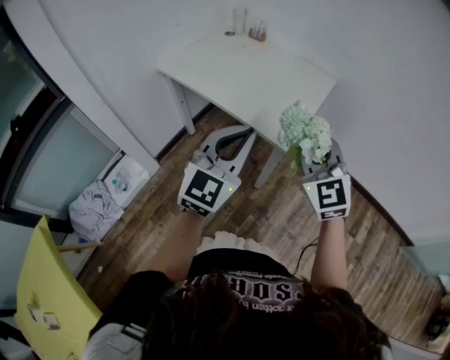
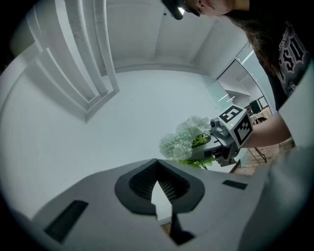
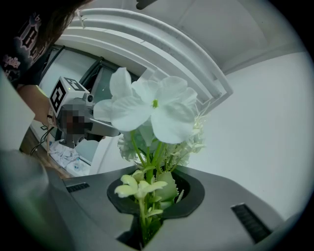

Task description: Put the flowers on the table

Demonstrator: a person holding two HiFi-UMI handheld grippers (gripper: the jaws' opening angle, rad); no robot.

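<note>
The right tongs [image 3: 143, 229] are clenched on the green stems of a bunch of artificial flowers [image 3: 154, 110]. The broad white blooms and small pale buds rise straight out of the slit between the jaws. The left tongs [image 2: 158, 164] are closed with nothing between them, their tips meeting.

In the head view the right tongs [image 1: 316, 163] hold the flowers [image 1: 304, 130] upright in the air, at the near right edge of the desk [image 1: 239, 77] and not resting on it. The left tongs [image 1: 236, 140] hover beside them over the floor [image 1: 274, 218], in front of the desk.

The only markings are the black-and-white square patterns on the two cubes. White lettering also runs across the person's black shirt [image 1: 246, 287], seen upside down and not legible.

The desk is white with white legs and stands against a white wall. At its far edge are a clear glass [image 1: 240, 21] and a small holder [image 1: 258, 31]. The floor is brown wood planks. To the left lie a crumpled white bundle [image 1: 95, 207] and a yellow panel [image 1: 49, 295], next to a glass partition. The ceiling has stepped white mouldings [image 2: 83, 63].
</note>
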